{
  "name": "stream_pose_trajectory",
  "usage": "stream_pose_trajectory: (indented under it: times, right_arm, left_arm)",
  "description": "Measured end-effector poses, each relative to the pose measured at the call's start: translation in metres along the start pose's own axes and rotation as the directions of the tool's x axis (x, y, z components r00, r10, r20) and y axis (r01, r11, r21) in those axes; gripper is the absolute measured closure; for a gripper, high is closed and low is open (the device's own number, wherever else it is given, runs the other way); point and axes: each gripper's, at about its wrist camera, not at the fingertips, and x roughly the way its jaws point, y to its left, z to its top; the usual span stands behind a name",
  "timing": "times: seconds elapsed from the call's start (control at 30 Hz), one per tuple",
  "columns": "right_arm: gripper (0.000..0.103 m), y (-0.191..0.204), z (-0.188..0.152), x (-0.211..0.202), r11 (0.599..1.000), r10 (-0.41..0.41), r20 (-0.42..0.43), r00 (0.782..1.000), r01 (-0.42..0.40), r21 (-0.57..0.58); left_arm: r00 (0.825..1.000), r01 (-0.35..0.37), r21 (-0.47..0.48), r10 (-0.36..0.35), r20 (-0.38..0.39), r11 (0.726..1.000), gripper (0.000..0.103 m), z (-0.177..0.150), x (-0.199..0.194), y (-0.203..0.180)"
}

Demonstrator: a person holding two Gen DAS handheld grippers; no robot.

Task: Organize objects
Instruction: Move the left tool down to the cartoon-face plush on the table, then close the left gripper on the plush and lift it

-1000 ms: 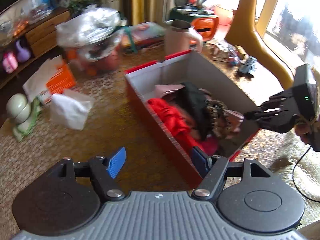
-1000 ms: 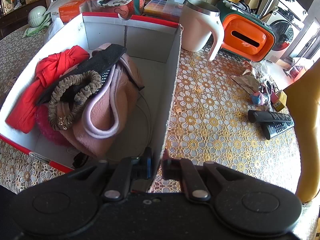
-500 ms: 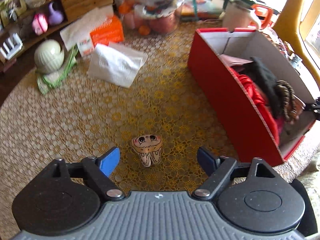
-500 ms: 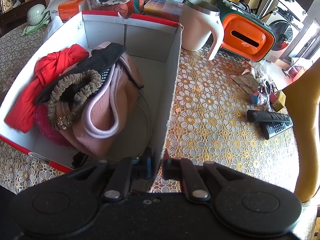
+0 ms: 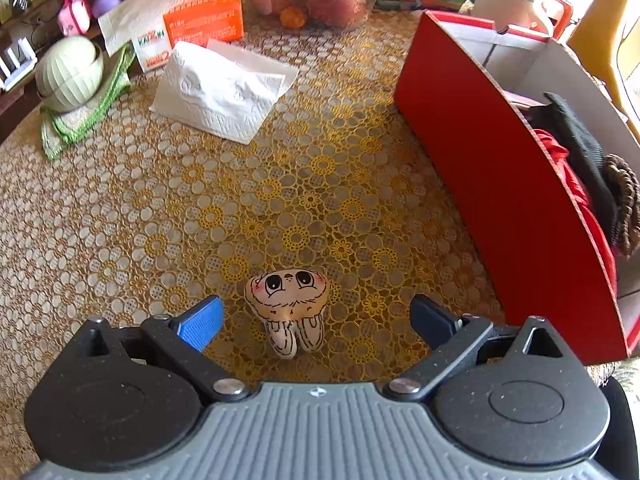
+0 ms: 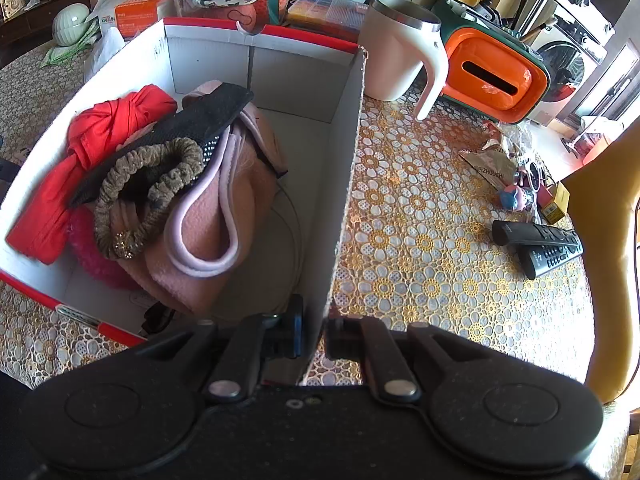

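Note:
A small beige plush toy (image 5: 289, 308) with a drawn face lies on the lace tablecloth. My left gripper (image 5: 316, 320) is open just above it, one finger on each side, not touching. The red box (image 5: 492, 188) stands to its right. In the right wrist view the box (image 6: 344, 168) holds a red cloth (image 6: 100, 140), a pink fleece item (image 6: 216, 216), a black item (image 6: 188, 124) and a brown scrunchie (image 6: 148, 184). My right gripper (image 6: 316, 336) is shut on the box's near right wall.
A white napkin (image 5: 224, 88), an orange tissue pack (image 5: 200, 20) and a pale green ornament (image 5: 70, 72) lie beyond the toy. A white mug (image 6: 400, 52), an orange case (image 6: 492, 76), two remotes (image 6: 540, 244) and small clutter sit right of the box.
My left gripper swung from over the box to the table at its left and came down over the plush toy. The right gripper stayed clamped on the box wall.

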Motion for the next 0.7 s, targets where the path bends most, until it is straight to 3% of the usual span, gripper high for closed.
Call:
stream_pose_trajectory:
  times: [0.4,0.63,0.7]
  right_arm:
    - [0.094,0.000,0.000,0.000,1.000,0.000,0.000,1.000,0.000,0.000]
    - [0.094,0.000,0.000,0.000,1.000,0.000,0.000,1.000,0.000,0.000]
    - [0.094,0.000,0.000,0.000,1.000,0.000,0.000,1.000,0.000,0.000]
  left_arm:
    - [1.000,-0.010,-0.035,0.010,-0.010,0.999,0.006,0.008,0.017,0.009]
    - [0.999,-0.023,-0.033,0.022,-0.031,0.999,0.046,0.006,0.024,0.009]
    - [0.999,-0.022,-0.036,0.021,-0.033,0.999,0.050,0.005,0.024,0.009]
